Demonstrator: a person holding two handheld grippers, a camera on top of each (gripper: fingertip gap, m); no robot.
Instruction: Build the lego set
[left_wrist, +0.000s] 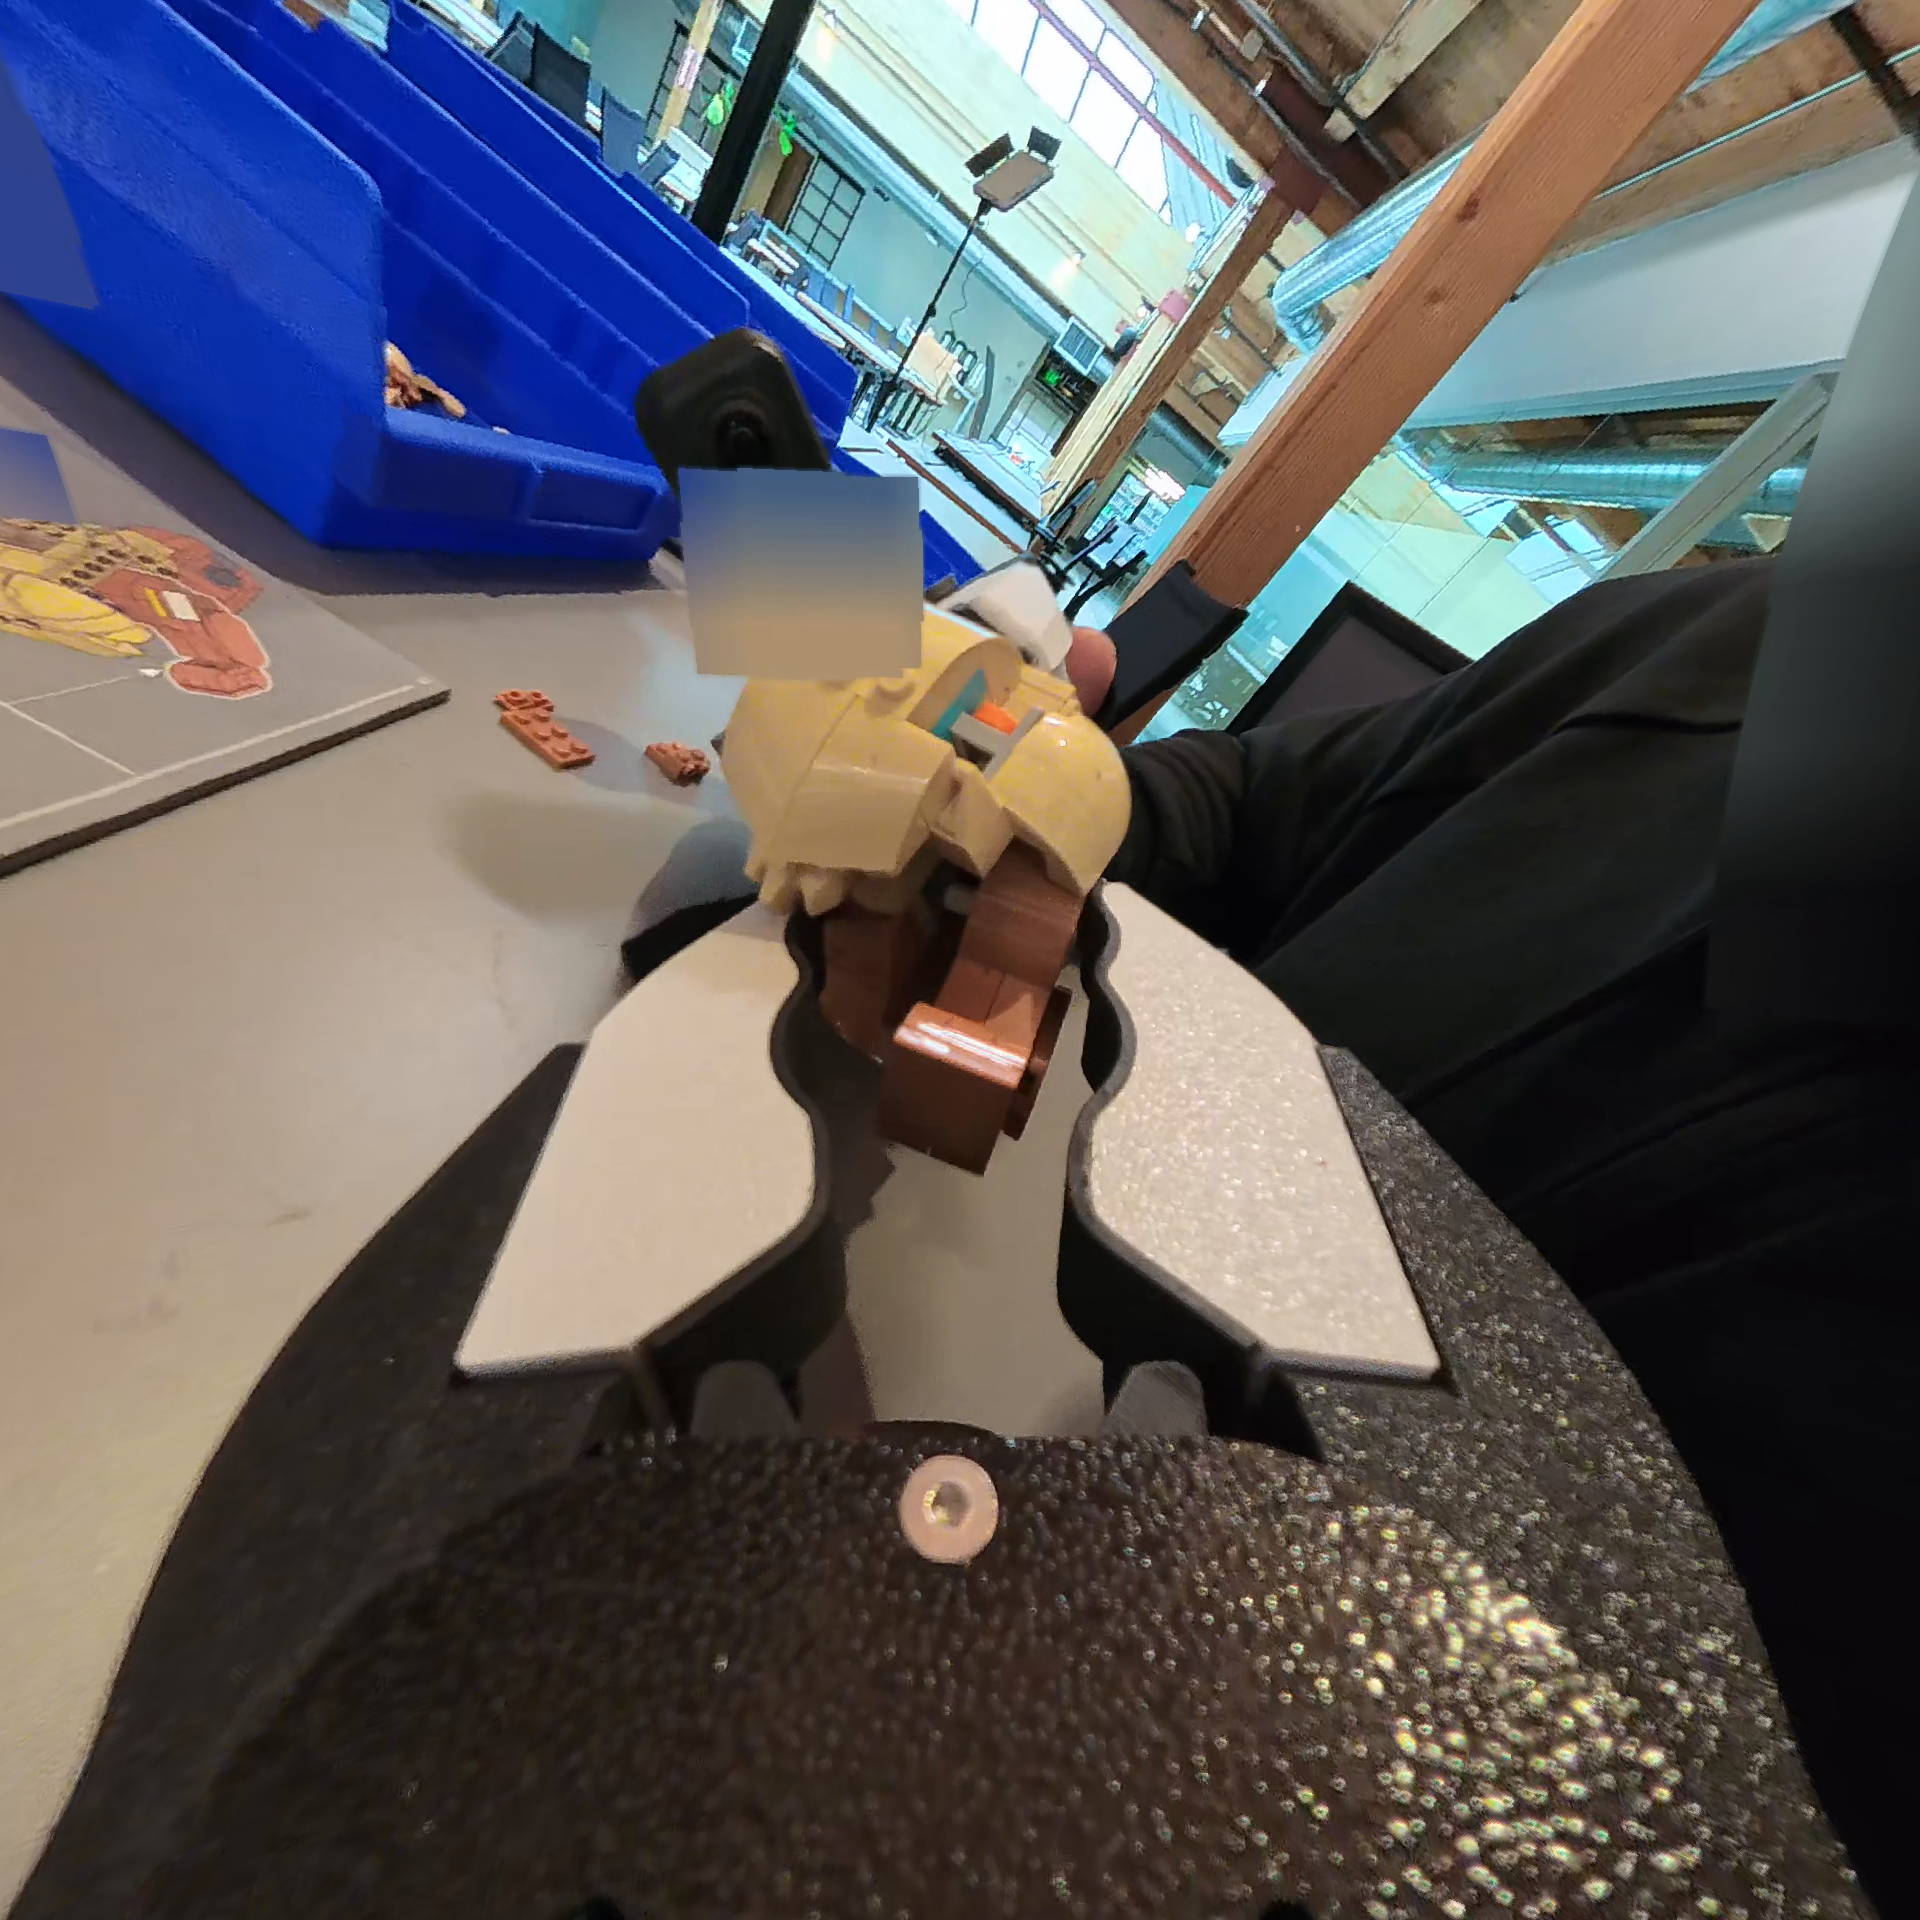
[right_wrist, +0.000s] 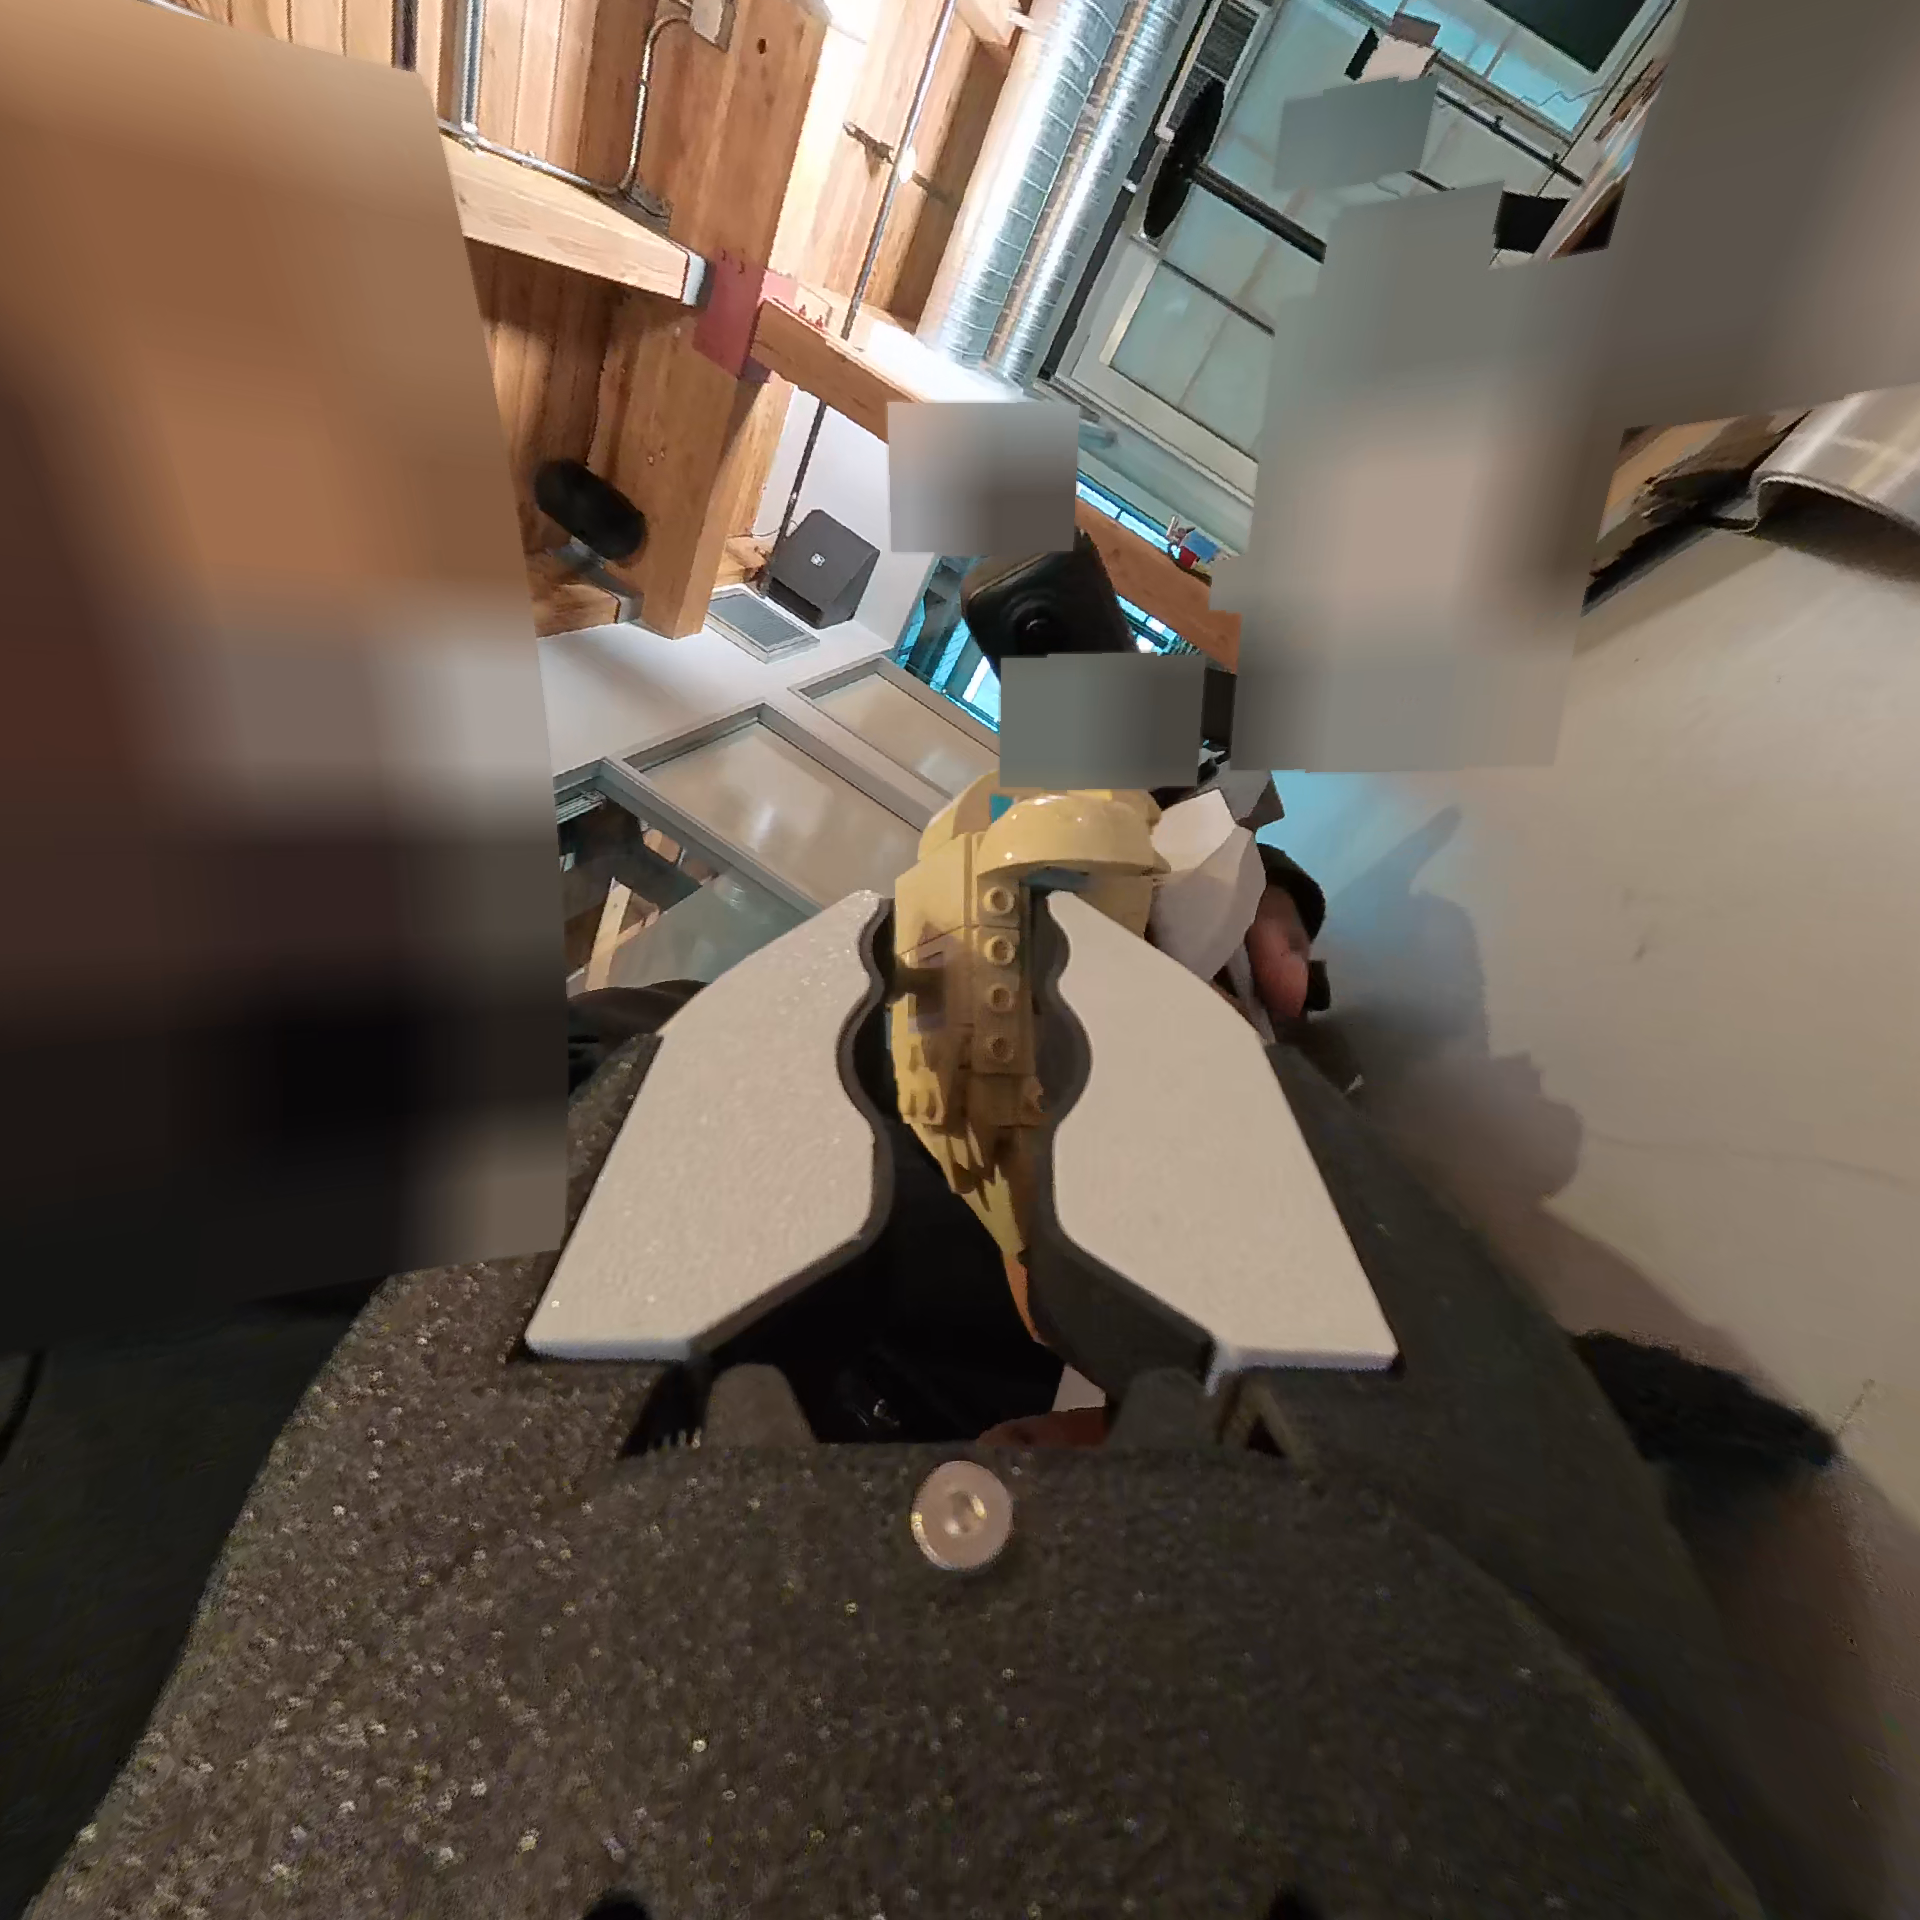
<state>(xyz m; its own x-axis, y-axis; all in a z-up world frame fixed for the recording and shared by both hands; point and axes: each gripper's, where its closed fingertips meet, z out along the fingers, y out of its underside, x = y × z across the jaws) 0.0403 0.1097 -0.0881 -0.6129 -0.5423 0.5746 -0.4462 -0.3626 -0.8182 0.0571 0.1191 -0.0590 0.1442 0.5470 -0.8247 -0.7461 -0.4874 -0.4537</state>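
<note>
Clearly the right gripper (right_wrist: 961, 966) is clamped on the brick model's tan part (right_wrist: 982, 997). Below that part, the left gripper (left_wrist: 940, 997) stands open around the brown leg (left_wrist: 966, 1049); any twist could snap the model apart.

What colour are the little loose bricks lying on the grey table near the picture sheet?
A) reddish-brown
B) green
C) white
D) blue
A: the loose bricks on the table beside the picture sheet are reddish-brown; only the bins behind are blue.
</note>
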